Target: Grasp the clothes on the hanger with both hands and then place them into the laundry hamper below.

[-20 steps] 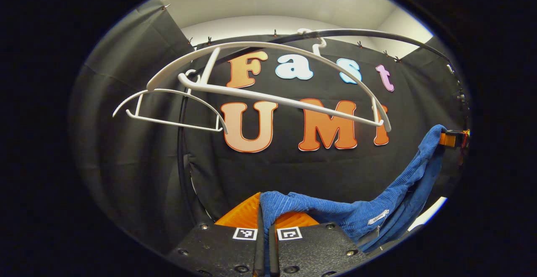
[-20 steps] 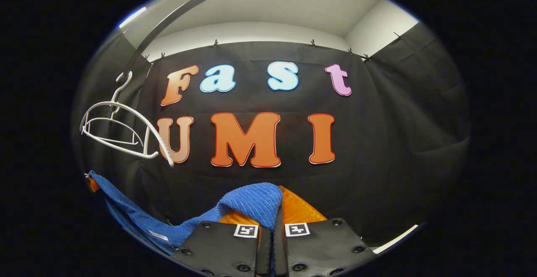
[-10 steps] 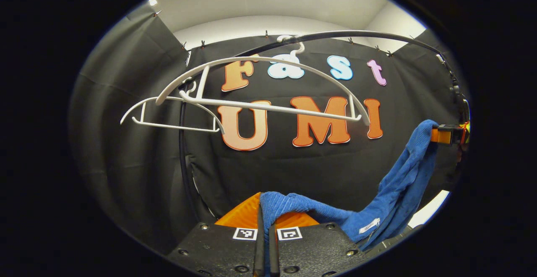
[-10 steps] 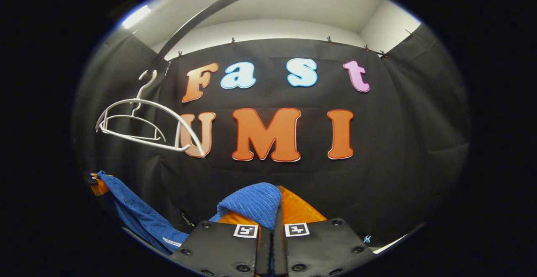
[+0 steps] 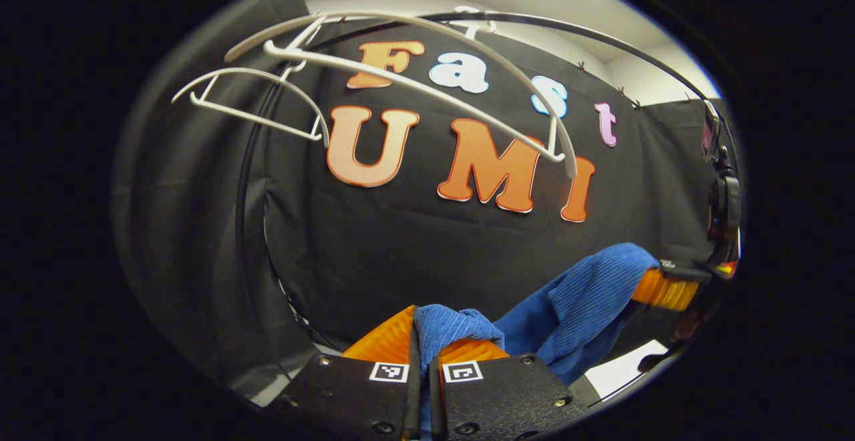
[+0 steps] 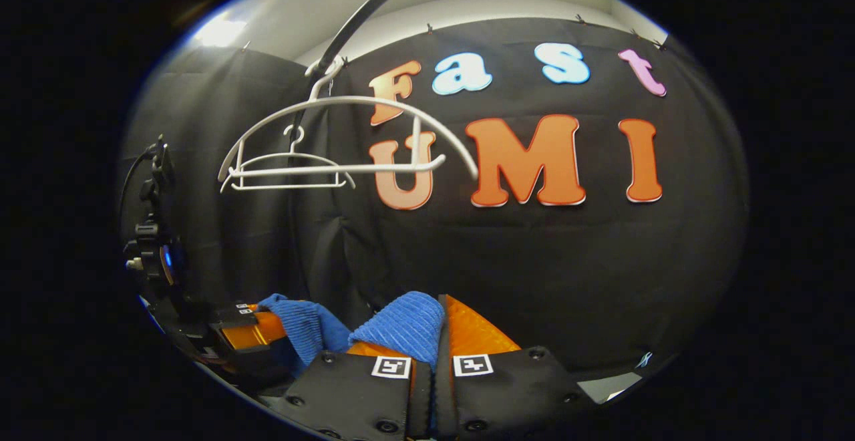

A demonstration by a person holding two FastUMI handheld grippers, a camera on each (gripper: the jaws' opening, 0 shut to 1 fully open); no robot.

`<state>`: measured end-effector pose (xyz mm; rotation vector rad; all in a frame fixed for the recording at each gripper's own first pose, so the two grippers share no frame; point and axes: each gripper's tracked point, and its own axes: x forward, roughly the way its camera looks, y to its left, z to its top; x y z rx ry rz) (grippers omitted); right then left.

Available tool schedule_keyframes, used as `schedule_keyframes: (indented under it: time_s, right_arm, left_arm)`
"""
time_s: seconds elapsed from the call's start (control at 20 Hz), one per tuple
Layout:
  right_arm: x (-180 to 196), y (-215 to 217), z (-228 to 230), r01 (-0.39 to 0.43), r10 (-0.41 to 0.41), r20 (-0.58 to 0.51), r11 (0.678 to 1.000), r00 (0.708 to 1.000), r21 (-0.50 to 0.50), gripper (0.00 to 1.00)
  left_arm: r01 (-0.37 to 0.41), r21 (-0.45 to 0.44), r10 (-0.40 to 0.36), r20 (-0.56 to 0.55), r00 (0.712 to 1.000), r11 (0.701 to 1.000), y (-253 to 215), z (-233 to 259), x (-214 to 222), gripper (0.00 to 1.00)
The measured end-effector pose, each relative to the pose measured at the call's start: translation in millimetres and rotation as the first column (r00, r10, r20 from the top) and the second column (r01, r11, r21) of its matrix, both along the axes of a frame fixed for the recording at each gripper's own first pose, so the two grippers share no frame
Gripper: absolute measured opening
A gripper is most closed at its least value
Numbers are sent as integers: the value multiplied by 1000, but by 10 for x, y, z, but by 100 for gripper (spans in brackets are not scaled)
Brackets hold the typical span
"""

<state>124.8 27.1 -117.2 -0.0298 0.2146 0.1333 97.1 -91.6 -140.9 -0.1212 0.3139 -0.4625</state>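
Between the two tongs, garment: a blue ribbed cloth [image 5: 574,294] hangs off the hangers, stretched from one pair of tongs to the other, sagging in the middle.
Left tongs [image 5: 421,347]: fingers pressed together at the bottom of the left gripper view, a bunched corner of the blue cloth pinched between them.
Right tongs [image 6: 437,334]: fingers closed at the bottom of the right gripper view, a fold of the blue cloth [image 6: 401,324] clamped between them and spilling over the left finger.
Other end seen from each side: in the left gripper view the right tongs [image 5: 668,287] show at far right, cloth gripped; in the right gripper view the left tongs [image 6: 257,327] show at lower left, cloth gripped.
Hangers: two white plastic hangers [image 5: 414,80] hang bare from a dark curved rail [image 5: 601,33], above the cloth and well apart from it.
Hamper: cannot tell where it sits.
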Motion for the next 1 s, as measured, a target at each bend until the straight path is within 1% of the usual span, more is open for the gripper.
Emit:
schedule_keyframes:
  time_s: [0.1, 0.15, 0.2, 0.25, 0.35, 0.4, 0.55, 0.6, 0.65, 0.7, 0.75, 0.85, 0.9, 0.95, 1.0]
  right_arm:
    - [16, 25, -304, 17, -16, -57, 1000, 998, 2, 10]
    - [-16, 52, -505, 20, -18, -104, 1000, 994, 13, 11]
    - [-47, 94, -764, 15, -11, -155, 1000, 988, 24, 11]
    - [-91, 118, -1002, 14, -9, -203, 1000, 979, 24, 11]
    - [-191, 113, -1405, 13, -9, -289, 1000, 957, 12, 11]
    - [-229, 123, -1565, 15, -13, -329, 1000, 944, 4, 11]
    - [-285, 105, -1980, 34, -28, -422, 999, 906, 5, 11]
    - [-279, 135, -2130, 40, -30, -451, 999, 892, 13, 11]
    - [-317, 136, -2279, 48, -36, -488, 999, 872, 11, 11]
    - [-383, 130, -2414, 59, -46, -521, 998, 853, 8, 11]
    - [-456, 88, -2537, 70, -56, -549, 998, 834, 4, 11]
    - [-647, -94, -2794, 82, -73, -602, 997, 795, -13, 11]
    - [-726, -137, -2868, 86, -80, -622, 996, 779, -20, 12]
    - [-787, -152, -2946, 88, -84, -645, 996, 759, -26, 12]
    - [-863, -167, -3065, 86, -80, -668, 996, 740, -24, 12]
  left_arm:
    - [2, 17, -1, -62, 998, 1000, -34, -304, -27, 7]
    - [5, 23, -3, -96, 995, 1000, -47, -460, -48, 7]
    - [7, 28, -4, -132, 991, 1000, -62, -611, -98, 9]
    - [19, 26, -14, -173, 985, 999, -88, -751, -178, 7]
    - [36, 34, -26, -250, 968, 999, -107, -1073, -308, 7]
    - [40, 52, -24, -288, 957, 998, -100, -1226, -368, 7]
    - [31, 94, 10, -411, 912, 995, -28, -1656, -510, 7]
    - [26, 98, 20, -441, 897, 995, -19, -1792, -564, 8]
    - [27, 105, 26, -475, 880, 994, -13, -1891, -644, 11]
    - [27, 117, 36, -502, 864, 993, 9, -2017, -717, 12]
    - [24, 129, 48, -525, 850, 991, 60, -2126, -776, 15]
    - [16, 151, 74, -570, 818, 988, 235, -2362, -959, 18]
    - [10, 149, 82, -593, 801, 989, 279, -2428, -1035, 22]
    - [4, 141, 83, -606, 791, 990, 277, -2450, -1080, 24]
    - [0, 130, 80, -611, 788, 992, 262, -2450, -1087, 33]
